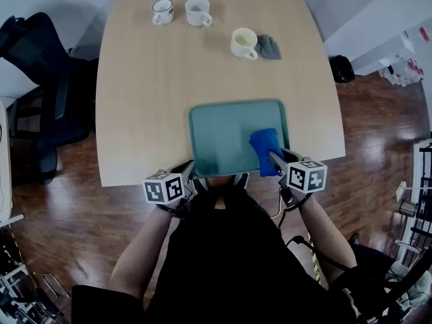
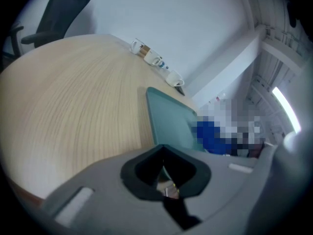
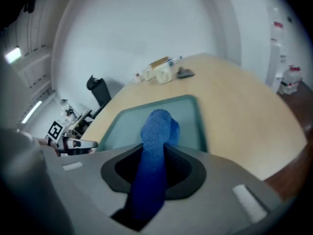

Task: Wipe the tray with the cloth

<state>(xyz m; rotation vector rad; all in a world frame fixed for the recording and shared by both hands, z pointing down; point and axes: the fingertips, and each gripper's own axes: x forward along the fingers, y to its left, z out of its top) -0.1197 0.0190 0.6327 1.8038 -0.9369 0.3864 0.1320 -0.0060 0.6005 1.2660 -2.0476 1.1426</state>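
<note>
**Materials and surfaces**

We see a blue cloth [image 3: 155, 131] of rough knitted fabric, a teal tray [image 1: 223, 123] of smooth matt plastic, a table [image 1: 148, 100] with matt pale wood grain, and a glossy dark wooden floor [image 1: 378, 120].

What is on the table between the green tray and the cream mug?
Nothing: in the head view the table top is bare wood from the far rim of the tray to the cream mug.
</note>
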